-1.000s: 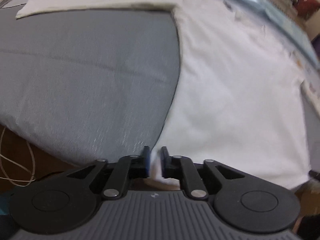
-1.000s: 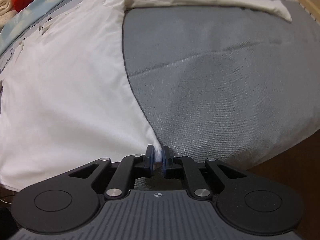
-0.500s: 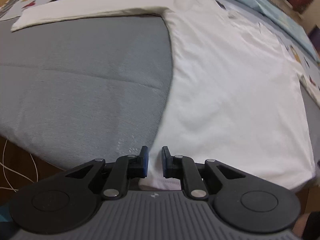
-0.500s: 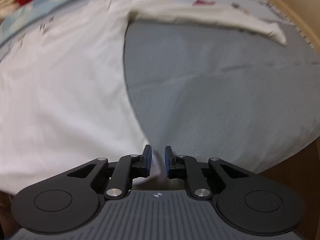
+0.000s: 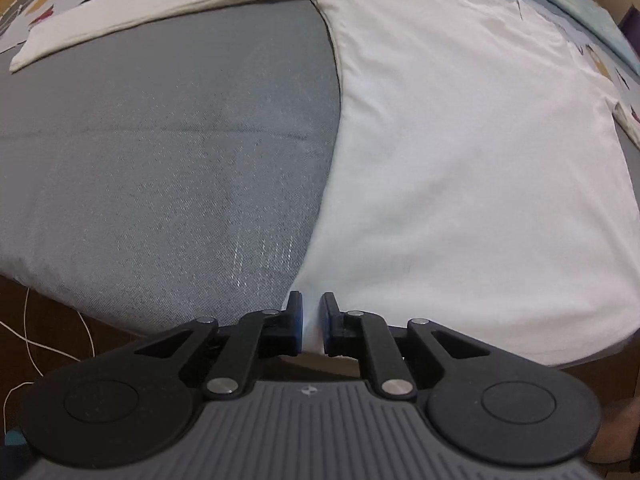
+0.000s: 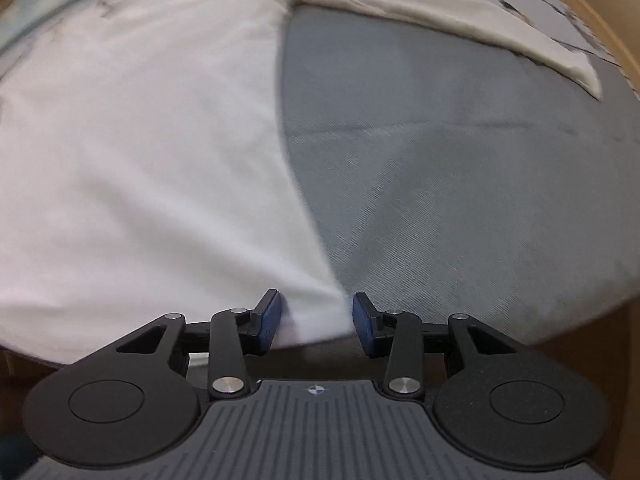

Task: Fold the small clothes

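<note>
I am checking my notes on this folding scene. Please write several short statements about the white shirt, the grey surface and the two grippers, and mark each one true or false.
1. The white shirt lies spread flat on the grey surface. True.
2. The right gripper is clamped shut on the shirt. False: its jaws stand wide apart, with the shirt's corner lying between them.
3. The left gripper has a narrow gap with white fabric in it. True.
4. The shirt is already folded in half. False: the body and both long sleeves lie spread out.
5. The shirt is dark blue. False: it is white.
</note>
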